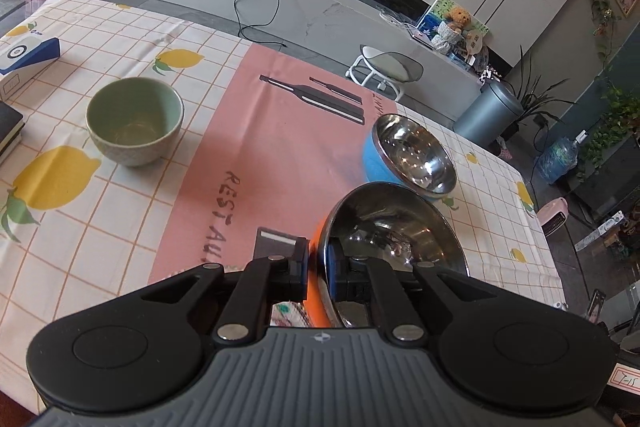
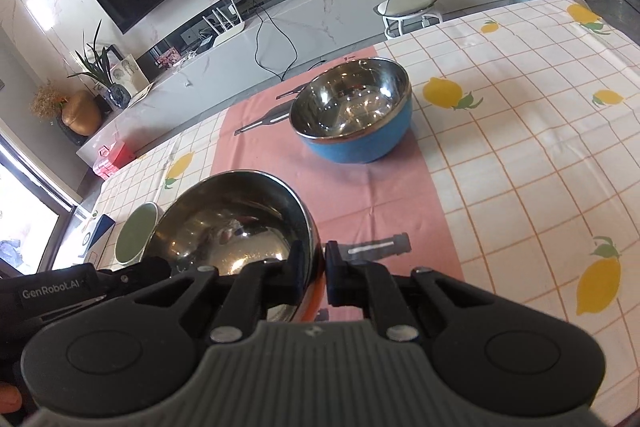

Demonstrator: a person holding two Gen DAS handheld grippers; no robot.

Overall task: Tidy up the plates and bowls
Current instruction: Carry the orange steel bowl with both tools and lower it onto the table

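Both grippers pinch opposite rims of one orange bowl with a steel inside (image 1: 394,227), seen also in the right wrist view (image 2: 236,223). My left gripper (image 1: 320,267) is shut on its left rim. My right gripper (image 2: 318,273) is shut on its right rim. The bowl hangs just above the pink runner (image 1: 280,155). A blue bowl with a steel inside (image 1: 412,155) stands just beyond it, also in the right wrist view (image 2: 352,111). A pale green ceramic bowl (image 1: 135,121) stands to the left, also in the right wrist view (image 2: 136,233).
The table has a lemon-print cloth (image 2: 520,131). A blue-and-white box (image 1: 24,57) and a dark book (image 1: 8,127) lie at the table's left edge. A white stool (image 1: 384,69) stands past the far edge.
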